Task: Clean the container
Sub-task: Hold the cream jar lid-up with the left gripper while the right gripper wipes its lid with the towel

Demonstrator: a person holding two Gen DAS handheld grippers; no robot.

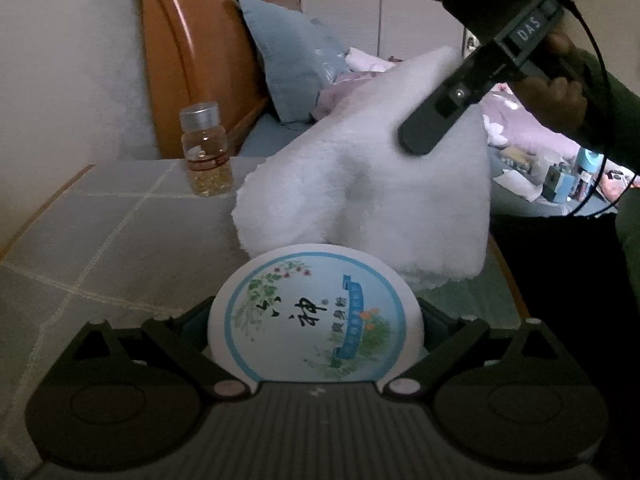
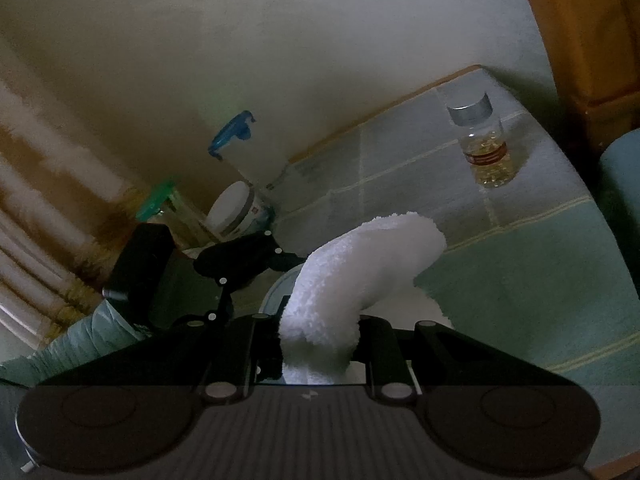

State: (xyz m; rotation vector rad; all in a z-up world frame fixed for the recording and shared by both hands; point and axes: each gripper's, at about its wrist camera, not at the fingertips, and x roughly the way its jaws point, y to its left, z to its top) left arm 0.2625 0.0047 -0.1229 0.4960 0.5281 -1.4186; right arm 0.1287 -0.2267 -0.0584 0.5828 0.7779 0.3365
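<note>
My left gripper (image 1: 316, 316) is shut on a round white container (image 1: 316, 312) with a blue-ringed floral lid, held just above the tiled table (image 1: 120, 232). My right gripper (image 2: 320, 344) is shut on a fluffy white cloth (image 2: 360, 268). In the left wrist view the cloth (image 1: 368, 192) drapes down just behind the container, with the right gripper's black finger (image 1: 436, 120) on it. In the right wrist view the container's rim (image 2: 280, 288) peeks out under the cloth, with the left gripper (image 2: 248, 260) beside it.
A small clear bottle (image 1: 206, 152) with a silver cap and yellow capsules stands at the table's back; it also shows in the right wrist view (image 2: 486, 148). A white-lidded jar (image 2: 236, 210) and plastic items sit by the wall. A bed with a blue pillow (image 1: 292, 60) lies behind the table.
</note>
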